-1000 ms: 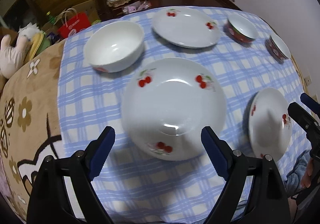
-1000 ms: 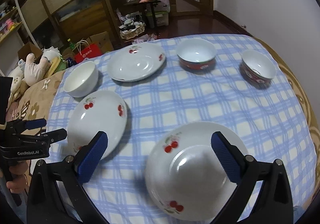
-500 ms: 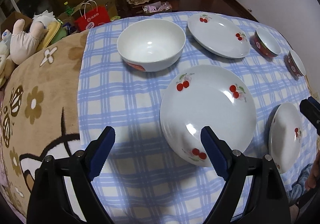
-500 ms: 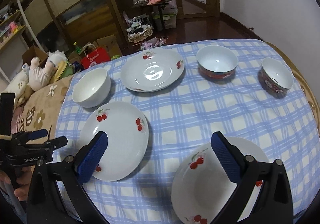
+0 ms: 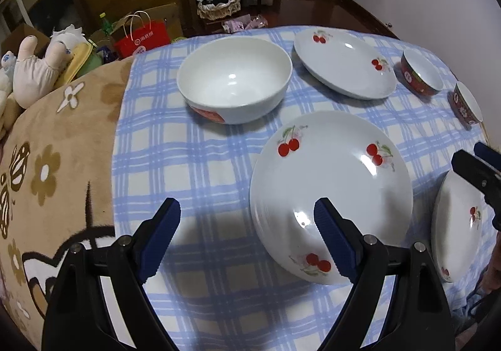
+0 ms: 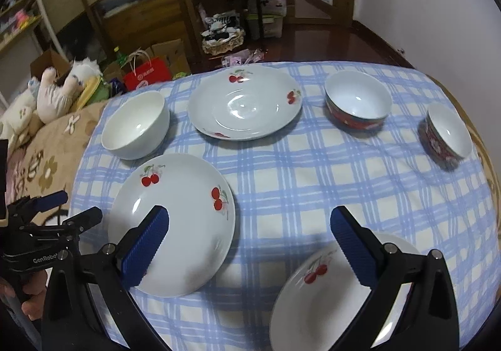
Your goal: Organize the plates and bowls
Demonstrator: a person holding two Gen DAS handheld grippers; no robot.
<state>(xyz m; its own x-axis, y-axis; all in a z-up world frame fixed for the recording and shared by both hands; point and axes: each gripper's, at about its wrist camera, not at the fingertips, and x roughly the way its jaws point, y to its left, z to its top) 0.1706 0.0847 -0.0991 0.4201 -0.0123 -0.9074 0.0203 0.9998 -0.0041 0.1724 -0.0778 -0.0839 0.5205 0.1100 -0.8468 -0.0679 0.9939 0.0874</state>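
Nothing is stacked yet: your left gripper (image 5: 247, 236) and right gripper (image 6: 250, 246) both hang with jaws apart, empty. Around the nearest cherry plate (image 6: 175, 222), the white bowl (image 6: 136, 125) lies just beyond, another cherry plate (image 6: 245, 102) farther back, two red bowls (image 6: 358, 104) well right; nothing blocks you.

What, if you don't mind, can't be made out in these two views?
- Near plate, right wrist view: its lower part is cut by the edge and hidden behind the right gripper.
- White bowl, left wrist view: its red label is too small to read.
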